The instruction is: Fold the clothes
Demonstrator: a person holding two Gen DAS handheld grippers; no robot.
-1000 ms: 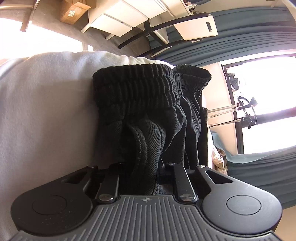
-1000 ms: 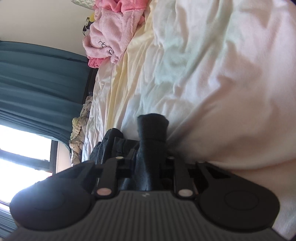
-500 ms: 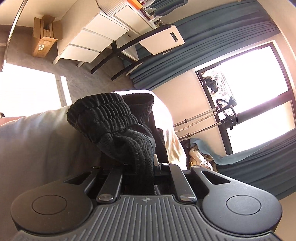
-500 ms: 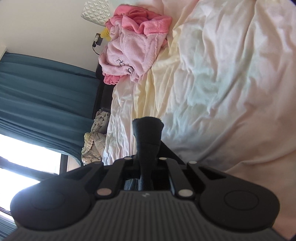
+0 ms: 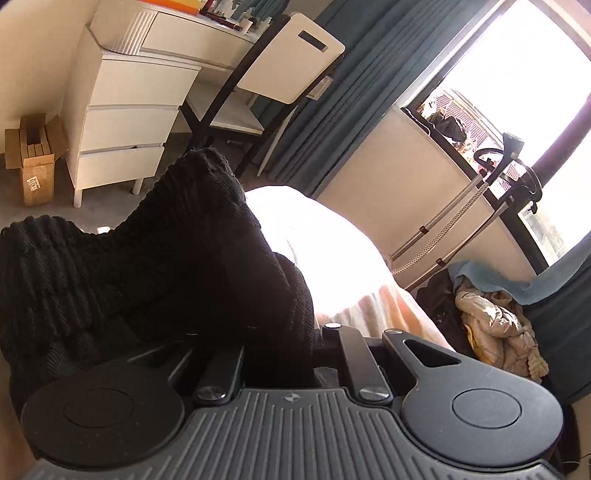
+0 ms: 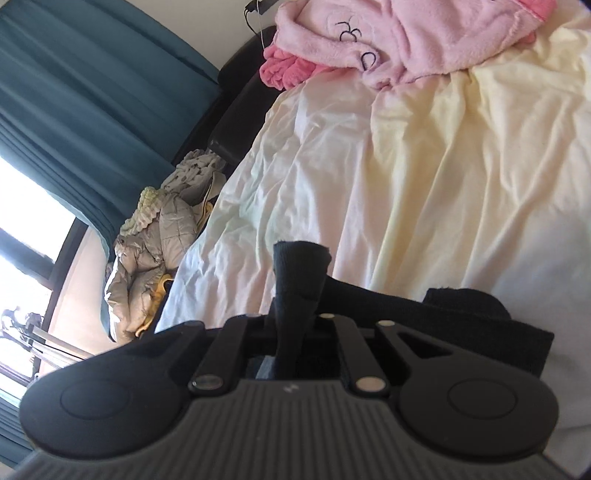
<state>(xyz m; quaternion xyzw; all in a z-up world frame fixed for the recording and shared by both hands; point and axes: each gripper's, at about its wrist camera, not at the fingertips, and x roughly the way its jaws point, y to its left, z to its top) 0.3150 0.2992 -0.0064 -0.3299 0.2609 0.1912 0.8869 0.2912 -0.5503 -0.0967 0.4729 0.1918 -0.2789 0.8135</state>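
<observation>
Black garment held up over the bed, one end in each gripper.

The bed (image 6: 424, 177), in pale crumpled sheets, is the landmark; a pink robe (image 6: 399, 33) lies at its far end. Above the bed's near edge hangs the black garment (image 5: 155, 266), its ribbed waistband bunched in the left gripper (image 5: 280, 354), a narrow end in the right gripper (image 6: 291, 332). Both jaws are clamped on cloth. The step looks like a mid-fold carry; next, the ends need lowering squarely onto the bed.

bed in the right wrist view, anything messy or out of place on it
Yes: a pink fleece garment lies crumpled in a heap at the far end of the cream sheet, which is itself heavily wrinkled. Nothing looks spilled or damaged.
</observation>
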